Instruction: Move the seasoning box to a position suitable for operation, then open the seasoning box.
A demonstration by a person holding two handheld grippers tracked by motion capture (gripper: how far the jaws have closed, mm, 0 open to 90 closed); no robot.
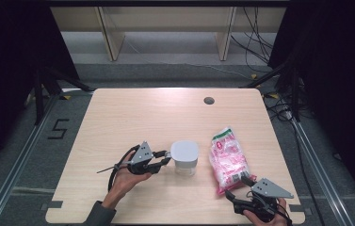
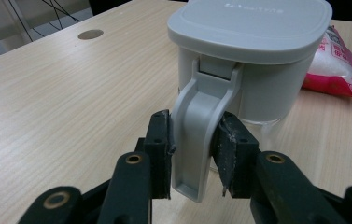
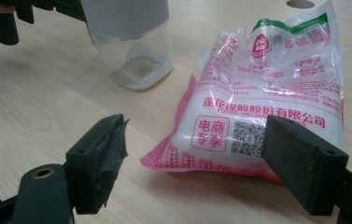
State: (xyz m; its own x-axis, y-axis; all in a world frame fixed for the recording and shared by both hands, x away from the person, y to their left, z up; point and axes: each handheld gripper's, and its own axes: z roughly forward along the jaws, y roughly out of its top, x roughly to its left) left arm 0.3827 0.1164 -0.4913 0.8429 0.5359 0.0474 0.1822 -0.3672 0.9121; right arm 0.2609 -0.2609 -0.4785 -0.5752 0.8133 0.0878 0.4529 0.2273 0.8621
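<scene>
A clear jar with a grey lid [image 1: 184,155] stands near the middle front of the wooden table [image 1: 137,113]. In the left gripper view the grey lid [image 2: 253,28] has a hinged grey latch [image 2: 204,88] hanging down its side, and my left gripper [image 2: 194,140] is shut on that latch, both pads pressed against it. From above, the left gripper [image 1: 165,157] reaches the jar from its left. A pink and white bag of white grains [image 1: 228,157] lies flat to the jar's right. My right gripper [image 1: 238,186] stands open at the bag's near end, its jaws [image 3: 199,135] wide apart before the bag [image 3: 267,93].
A small round hole [image 1: 208,100] sits in the far part of the tabletop. The table's front edge runs close under both hands. Beyond the table are wooden shelf legs [image 1: 111,37], floor cables and dark stands at either side.
</scene>
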